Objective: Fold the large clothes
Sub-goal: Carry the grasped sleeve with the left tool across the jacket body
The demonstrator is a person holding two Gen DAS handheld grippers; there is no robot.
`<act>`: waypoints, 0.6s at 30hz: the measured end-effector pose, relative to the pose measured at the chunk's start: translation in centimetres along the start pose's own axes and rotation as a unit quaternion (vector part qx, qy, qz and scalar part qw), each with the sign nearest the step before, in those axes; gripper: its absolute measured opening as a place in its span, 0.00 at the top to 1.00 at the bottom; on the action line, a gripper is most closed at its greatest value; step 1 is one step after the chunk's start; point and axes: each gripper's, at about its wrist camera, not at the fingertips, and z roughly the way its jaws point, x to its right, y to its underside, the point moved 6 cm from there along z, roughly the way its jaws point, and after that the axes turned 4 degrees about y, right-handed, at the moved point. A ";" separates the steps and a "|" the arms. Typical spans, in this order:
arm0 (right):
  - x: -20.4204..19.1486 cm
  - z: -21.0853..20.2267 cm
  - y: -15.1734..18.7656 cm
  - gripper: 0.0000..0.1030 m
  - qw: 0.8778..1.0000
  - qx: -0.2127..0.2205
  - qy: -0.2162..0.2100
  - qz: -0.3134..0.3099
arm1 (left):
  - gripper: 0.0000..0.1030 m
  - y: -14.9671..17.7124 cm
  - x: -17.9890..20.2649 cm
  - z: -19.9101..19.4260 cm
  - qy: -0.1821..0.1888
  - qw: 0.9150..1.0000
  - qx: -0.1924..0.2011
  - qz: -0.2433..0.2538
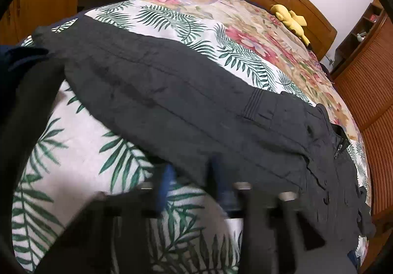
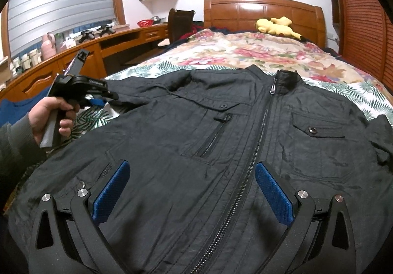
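A black zip-front jacket [image 2: 172, 141] lies spread face up on the bed's leaf-and-flower cover [image 2: 245, 52], collar toward the headboard. My right gripper [image 2: 192, 191] hovers open over the jacket's lower front; its blue pads [image 2: 111, 190] stand wide on either side of the zipper with nothing pinched. A hand holds my left gripper [image 2: 111, 96] at the edge of the jacket's outstretched sleeve [image 2: 132, 94]. In the blurred left wrist view the left gripper [image 1: 191, 173] has its blue pads close together, with the edge of the long sleeve [image 1: 172, 92] between them.
A yellow plush toy [image 2: 275, 25] lies by the wooden headboard [image 2: 262, 11]. A curved wooden desk [image 2: 73, 52] runs along the left side, and a slatted wooden wardrobe [image 2: 363, 16] stands right of the bed. Blue cloth [image 2: 14, 109] lies at the left edge.
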 end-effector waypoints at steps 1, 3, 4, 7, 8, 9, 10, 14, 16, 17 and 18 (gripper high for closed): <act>0.0 0.0 0.0 0.00 1.000 0.001 -0.001 0.001 | 0.95 -0.2 0.3 0.0 0.000 1.000 0.002 0.005; 0.0 0.0 0.0 0.00 1.000 0.002 0.000 0.000 | 1.00 -0.7 1.4 -0.2 -0.012 0.999 0.015 0.026; 0.0 0.0 0.0 0.00 1.000 0.003 0.000 0.000 | 1.00 -1.0 2.4 -0.4 -0.022 0.998 0.022 0.046; -0.1 -0.2 0.0 0.00 1.000 0.007 0.000 -0.001 | 1.00 -1.7 5.5 -1.7 -0.014 0.996 0.036 0.079; -0.1 -0.3 0.0 0.00 1.000 0.010 0.002 -0.001 | 1.00 -1.8 6.1 -2.0 -0.011 0.996 0.037 0.085; -0.1 -0.5 0.0 0.00 1.000 0.013 0.004 -0.002 | 1.00 -1.9 7.3 -2.6 -0.009 0.994 0.040 0.098; -0.1 -0.7 -0.1 0.00 1.000 0.015 0.007 -0.002 | 1.00 -1.7 9.0 -3.4 -0.011 0.991 0.045 0.122; 0.0 -2.0 -0.6 0.00 0.999 0.030 0.019 -0.009 | 1.00 -0.4 13.9 -6.1 0.001 0.982 0.051 0.180; 0.6 -3.0 -1.0 0.00 0.999 0.037 0.034 -0.016 | 1.00 1.4 16.7 -7.8 0.014 0.974 0.045 0.222; 0.8 -3.5 -1.1 0.00 0.998 0.041 0.039 -0.016 | 1.00 2.1 17.4 -8.3 0.016 0.971 0.043 0.233; 1.0 -3.8 -1.3 0.00 0.998 0.043 0.041 -0.016 | 1.00 2.7 18.5 -8.9 0.017 0.968 0.041 0.248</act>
